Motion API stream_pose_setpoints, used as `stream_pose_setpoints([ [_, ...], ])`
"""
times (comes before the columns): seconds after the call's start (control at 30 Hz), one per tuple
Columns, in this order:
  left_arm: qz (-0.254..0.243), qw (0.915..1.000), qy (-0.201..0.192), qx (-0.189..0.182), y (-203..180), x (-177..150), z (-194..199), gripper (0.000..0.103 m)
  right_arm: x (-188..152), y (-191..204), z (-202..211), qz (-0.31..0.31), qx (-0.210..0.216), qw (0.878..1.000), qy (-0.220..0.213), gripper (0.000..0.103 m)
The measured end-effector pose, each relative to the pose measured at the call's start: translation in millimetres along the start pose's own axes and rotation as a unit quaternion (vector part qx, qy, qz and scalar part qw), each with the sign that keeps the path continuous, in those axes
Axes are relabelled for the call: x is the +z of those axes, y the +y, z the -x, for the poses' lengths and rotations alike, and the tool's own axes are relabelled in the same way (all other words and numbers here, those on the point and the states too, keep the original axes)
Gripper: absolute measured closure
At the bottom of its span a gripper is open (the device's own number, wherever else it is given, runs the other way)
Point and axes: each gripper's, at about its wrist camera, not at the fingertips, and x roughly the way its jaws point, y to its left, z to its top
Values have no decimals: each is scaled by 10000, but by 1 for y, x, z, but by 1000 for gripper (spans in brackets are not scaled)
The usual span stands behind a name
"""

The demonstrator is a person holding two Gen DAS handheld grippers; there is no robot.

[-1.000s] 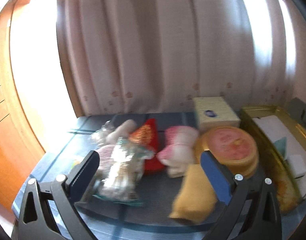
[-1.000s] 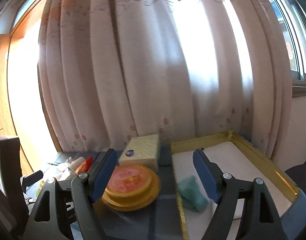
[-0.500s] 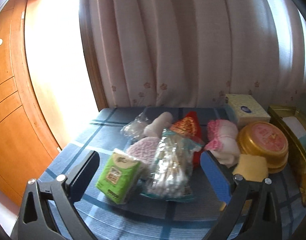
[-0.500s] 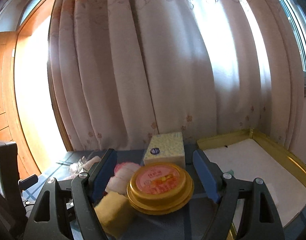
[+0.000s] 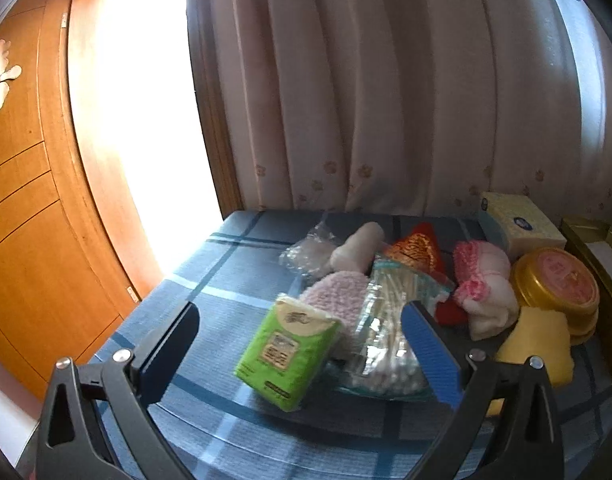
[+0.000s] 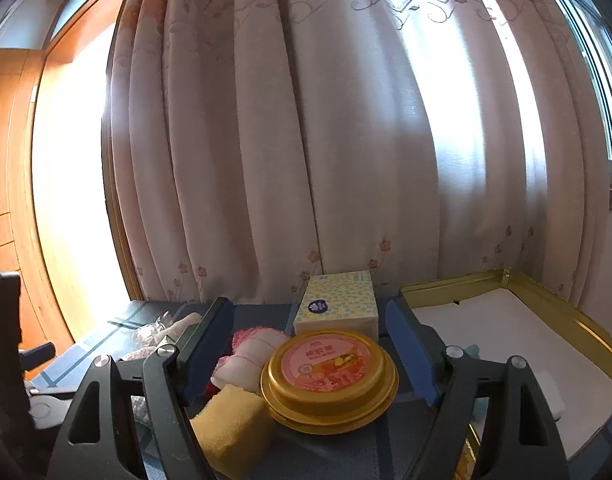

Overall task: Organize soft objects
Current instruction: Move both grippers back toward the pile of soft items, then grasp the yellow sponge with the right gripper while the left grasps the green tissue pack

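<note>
Left claw hangs released over the tissue pack; right claw is released too, framing the gold tin.
Tissue pack lies on the blue desk, touching the swab bag; a yellow sponge sits just beside the tin.

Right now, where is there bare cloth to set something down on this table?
Bare blue cloth lies left of the green tissue pack, out to the door-side edge, and behind the clear bag toward the curtain. The white-lined gold tray is mostly open. From cotton swabs to gold tin it is crowded.
</note>
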Motion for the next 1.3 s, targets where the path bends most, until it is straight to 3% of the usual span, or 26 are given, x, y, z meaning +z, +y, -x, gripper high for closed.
stream_pose_setpoints([
  [0.2, 111, 9997, -12, 203, 32, -3, 2, 1, 0, 1, 4, -93, 209, 9994, 273, 23],
  [0.57, 359, 9976, 233, 540, 83, -18, -4, 1, -28, 29, -1, -165, 759, 9898, 1198, 23],
  [0.67, 343, 9977, 299, 510, 82, -20, -7, 1, -35, 37, -4, -132, 909, 9839, 1536, 23],
  [1.07, -180, 9986, 427, 270, 56, -21, -10, 1, -42, 46, -22, -185, 964, 9714, 2163, 23],
  [1.3, -278, 9982, 533, 72, 52, -18, -12, 1, -50, 52, -52, -248, 662, 9618, 2646, 23],
])
